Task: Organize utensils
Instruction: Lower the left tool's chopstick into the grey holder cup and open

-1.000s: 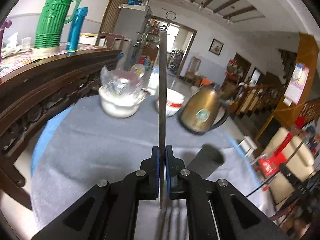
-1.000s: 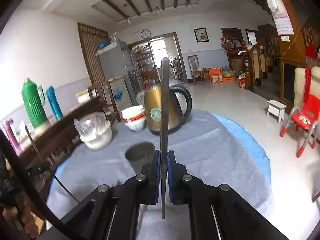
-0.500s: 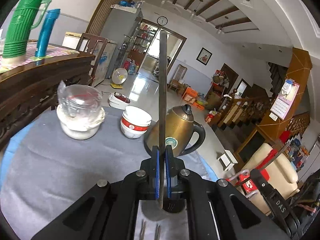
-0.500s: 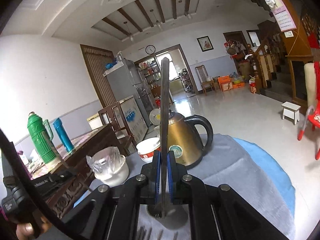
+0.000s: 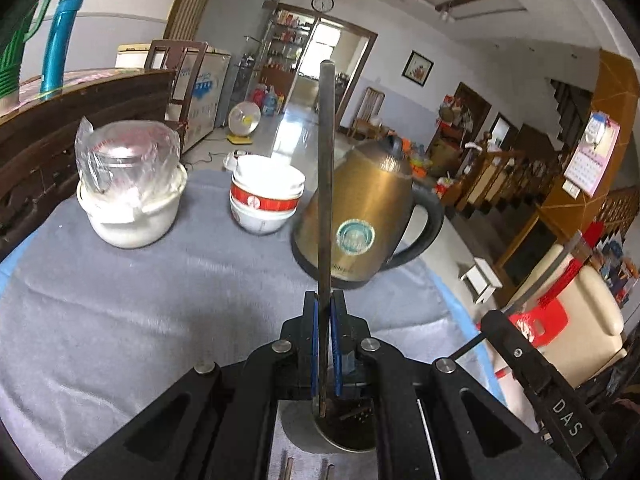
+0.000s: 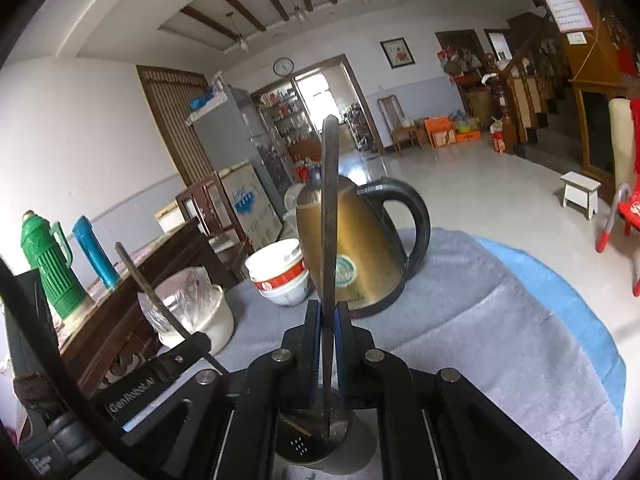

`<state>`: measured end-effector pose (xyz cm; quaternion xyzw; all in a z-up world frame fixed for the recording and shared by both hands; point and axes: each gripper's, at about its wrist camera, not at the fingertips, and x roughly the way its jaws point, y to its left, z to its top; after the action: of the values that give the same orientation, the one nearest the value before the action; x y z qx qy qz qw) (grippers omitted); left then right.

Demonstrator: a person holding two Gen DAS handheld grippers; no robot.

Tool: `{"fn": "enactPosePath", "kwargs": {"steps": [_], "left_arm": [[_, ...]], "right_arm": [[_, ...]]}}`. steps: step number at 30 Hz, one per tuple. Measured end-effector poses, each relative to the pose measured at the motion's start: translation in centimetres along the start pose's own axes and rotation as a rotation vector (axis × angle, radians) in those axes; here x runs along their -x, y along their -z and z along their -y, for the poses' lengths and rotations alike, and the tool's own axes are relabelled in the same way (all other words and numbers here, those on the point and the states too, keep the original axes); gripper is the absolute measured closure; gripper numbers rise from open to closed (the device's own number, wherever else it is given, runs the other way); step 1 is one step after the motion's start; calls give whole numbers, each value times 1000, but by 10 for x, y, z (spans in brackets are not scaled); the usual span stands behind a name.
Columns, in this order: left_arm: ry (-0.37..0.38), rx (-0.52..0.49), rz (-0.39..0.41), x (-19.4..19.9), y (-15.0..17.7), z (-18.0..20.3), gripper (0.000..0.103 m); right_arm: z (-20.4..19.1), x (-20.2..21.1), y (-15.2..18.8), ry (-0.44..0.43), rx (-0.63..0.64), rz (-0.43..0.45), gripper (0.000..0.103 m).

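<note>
Now, in the left wrist view, the grey holder cup [image 5: 344, 426] that stood off at lower right of the frame a second ago sits at bottom centre, directly under the left gripper [image 5: 325, 344]. Its jaws are pinched on a slim metal utensil [image 5: 326, 184] that runs upright through the frame's middle, its lower end hanging just inside the cup's mouth, so release looks close.

Next, the right wrist view: the same cup [image 6: 316, 446] has slid from mid-frame to the bottom, beneath the right gripper [image 6: 329, 350]. These jaws clamp a second utensil [image 6: 330, 240], also upright, its tip already down within the rim. The gold kettle [image 6: 352, 248] looms larger behind.
</note>
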<state>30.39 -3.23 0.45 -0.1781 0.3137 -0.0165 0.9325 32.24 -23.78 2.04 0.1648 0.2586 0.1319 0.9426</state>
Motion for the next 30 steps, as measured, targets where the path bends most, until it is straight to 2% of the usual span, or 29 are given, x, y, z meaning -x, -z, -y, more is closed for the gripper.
{"fn": "enactPosePath", "kwargs": {"steps": [9, 23, 26, 27, 28, 29, 30], "left_arm": [[4, -29, -44, -11, 8, 1, 97], [7, -40, -88, -12, 10, 0, 97], [4, -38, -89, -8, 9, 0, 87], [4, -35, -91, -7, 9, 0, 76], [4, -30, -90, -6, 8, -1, 70], [3, -23, -84, -4, 7, -2, 63], [3, -20, -79, -2, 7, -3, 62]], "right_arm": [[3, -19, 15, -12, 0, -83, 95], [7, -31, 22, -12, -27, -147, 93], [10, -32, 22, 6, -32, -155, 93], [10, -32, 21, 8, -30, -157, 88], [10, -32, 21, 11, -28, -159, 83], [11, -30, 21, 10, -32, -154, 71], [11, -27, 20, 8, -36, -148, 54]]}}
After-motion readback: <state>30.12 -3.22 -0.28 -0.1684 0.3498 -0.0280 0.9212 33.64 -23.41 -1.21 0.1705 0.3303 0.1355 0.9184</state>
